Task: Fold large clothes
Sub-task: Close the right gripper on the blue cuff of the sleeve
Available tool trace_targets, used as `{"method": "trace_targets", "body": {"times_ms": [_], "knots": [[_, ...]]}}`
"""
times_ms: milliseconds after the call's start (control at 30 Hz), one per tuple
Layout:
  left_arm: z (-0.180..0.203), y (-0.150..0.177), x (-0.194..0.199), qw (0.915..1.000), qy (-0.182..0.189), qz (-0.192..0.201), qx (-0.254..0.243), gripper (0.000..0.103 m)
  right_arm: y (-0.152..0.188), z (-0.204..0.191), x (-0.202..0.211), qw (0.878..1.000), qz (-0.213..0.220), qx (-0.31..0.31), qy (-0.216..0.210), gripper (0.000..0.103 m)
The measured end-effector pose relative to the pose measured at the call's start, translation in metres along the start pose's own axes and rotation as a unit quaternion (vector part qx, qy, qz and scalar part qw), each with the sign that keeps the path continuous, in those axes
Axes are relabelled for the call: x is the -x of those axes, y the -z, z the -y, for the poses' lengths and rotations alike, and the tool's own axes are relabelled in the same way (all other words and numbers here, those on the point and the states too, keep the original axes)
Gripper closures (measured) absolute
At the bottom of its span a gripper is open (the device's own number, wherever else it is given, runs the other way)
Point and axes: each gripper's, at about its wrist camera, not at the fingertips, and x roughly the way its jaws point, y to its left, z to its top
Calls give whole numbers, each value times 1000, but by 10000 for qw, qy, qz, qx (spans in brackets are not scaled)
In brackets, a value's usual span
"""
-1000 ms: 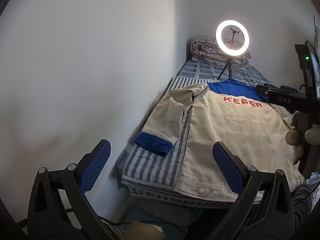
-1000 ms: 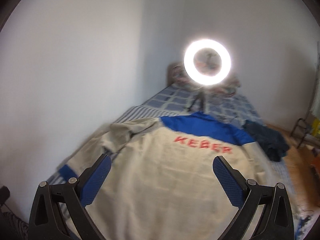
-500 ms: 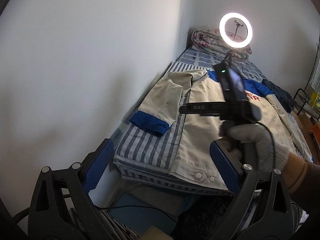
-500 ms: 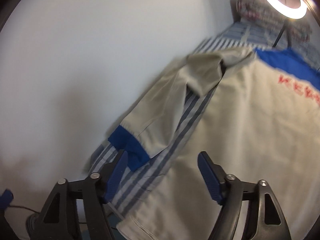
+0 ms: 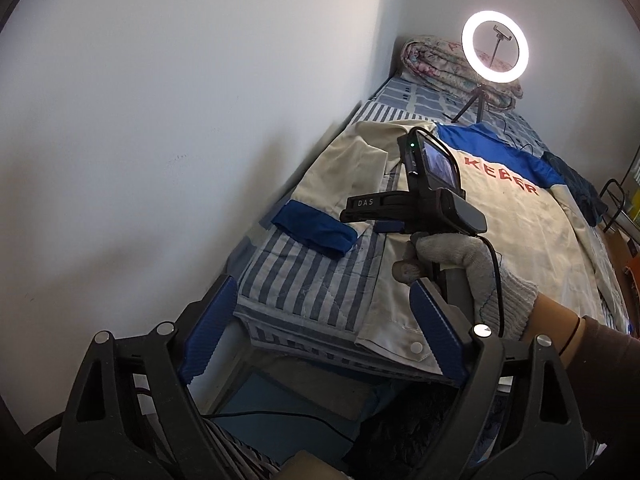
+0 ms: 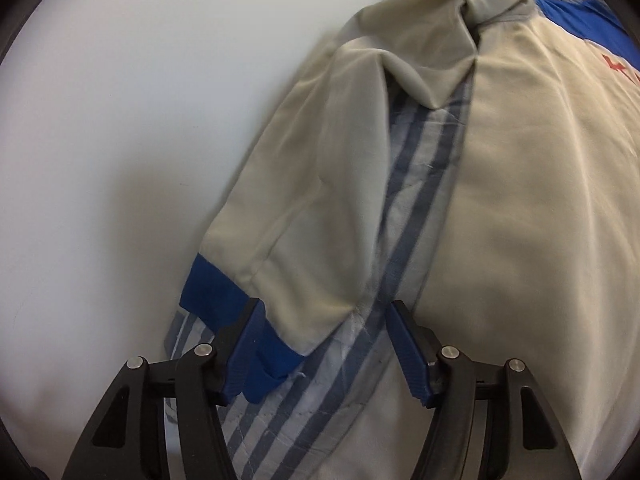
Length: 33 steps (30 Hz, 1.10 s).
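The cream jacket [image 5: 472,240] looks limp and light, best pinched at the blue cuff [image 6: 240,320] by the bed's [image 5: 304,280] wall-side edge, where the right gripper [image 6: 324,356] has just been closing, jaws apart around it; the left gripper's [image 5: 320,336] jaws, also narrowing, stand apart, empty.

Left gripper [image 5: 316,330] wide, jaws just closing slightly, empty. Right gripper [image 6: 324,350] half-closed, jaws closing, angled down; gloved right hand [image 5: 452,268] on handle.

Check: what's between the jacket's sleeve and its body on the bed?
A bare strip of striped bedsheet separates the sleeve from the jacket body; clearest in the right wrist view.
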Motion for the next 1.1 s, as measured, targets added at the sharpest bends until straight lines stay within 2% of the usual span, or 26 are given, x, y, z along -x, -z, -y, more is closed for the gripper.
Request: {"method": "trace_targets", "body": {"times_ms": [67,133,167,200,233,267,300,400,567,767,833,900,967,1033,1100], "knots": [[0,-2,-3,10000,3,-28,17,13,-2,-9,-4,9999,-53,134,75,45],[2,-4,-6,10000,26,-31,32,13,-1,-17,-8,9996,-35,260,142,56],[2,-4,-7,10000,32,-23,23,13,-1,-21,-10,9994,-70,314,121,72],[3,-4,-7,10000,34,-11,5,13,-1,-23,-12,9993,-126,323,111,82],[3,-5,-7,10000,31,2,-15,13,-2,-24,-11,9993,-149,313,101,86],[4,-6,-7,10000,27,24,-28,13,-3,-25,-10,9994,-154,316,44,98],[4,-7,-8,10000,14,41,-25,13,-4,-28,-7,9994,-150,320,-19,101],[4,-8,-11,10000,58,47,2,13,-5,-31,14,9990,-32,368,-252,102],[5,-12,-16,9998,183,84,58,13,-2,-24,75,9972,215,407,-594,103],[12,-20,-31,9968,781,-92,121,13,12,21,141,9921,498,-115,-1143,103],[17,-23,-42,9946,999,-227,178,14,26,41,150,9919,516,-309,-1119,103],[24,-26,-58,9911,1213,-454,296,23,35,43,141,9932,481,-496,-932,103],[31,-29,-78,9846,1522,-730,460,24,40,64,137,9924,399,-778,-869,103],[37,-29,-99,9792,1666,-975,627,26,49,76,137,9920,363,-886,-824,103],[41,-29,-125,9732,1749,-1235,840,36,54,79,134,9934,315,-870,-674,103]]}}
